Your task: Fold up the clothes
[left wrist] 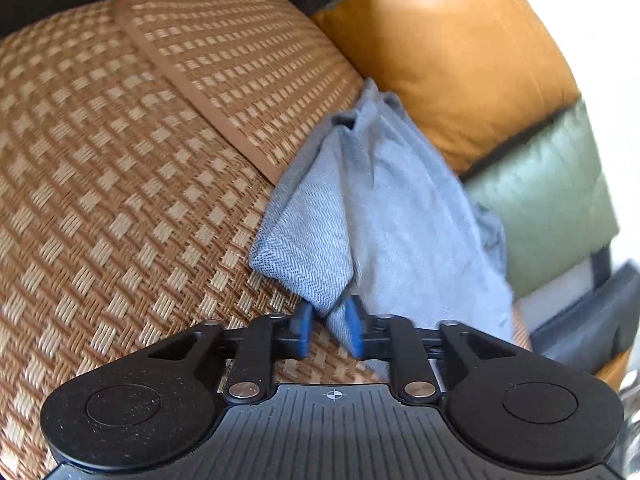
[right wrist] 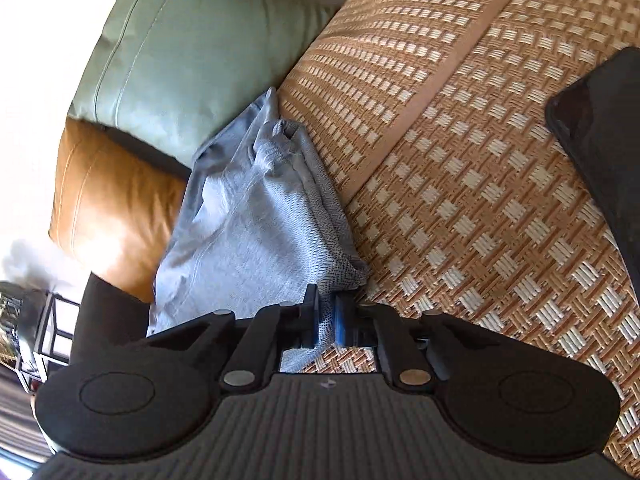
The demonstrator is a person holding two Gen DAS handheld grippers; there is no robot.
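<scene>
A light grey-blue knit garment (left wrist: 384, 216) hangs stretched above a woven rattan mat (left wrist: 120, 200). My left gripper (left wrist: 330, 320) is shut on one corner of it, the cloth pinched between the blue pads (left wrist: 354, 328). In the right wrist view the same garment (right wrist: 248, 232) runs away from my right gripper (right wrist: 327, 318), which is shut on another corner between its blue pads (right wrist: 342, 322). The far end of the garment bunches against the cushions.
The woven mat (right wrist: 460, 200) covers a sofa seat. An orange leather cushion (left wrist: 448, 60) and a green cushion (left wrist: 552, 196) stand behind the garment. A black flat object (right wrist: 600, 140) lies on the mat at the right. A wire-frame stand (right wrist: 52, 340) is beside the sofa.
</scene>
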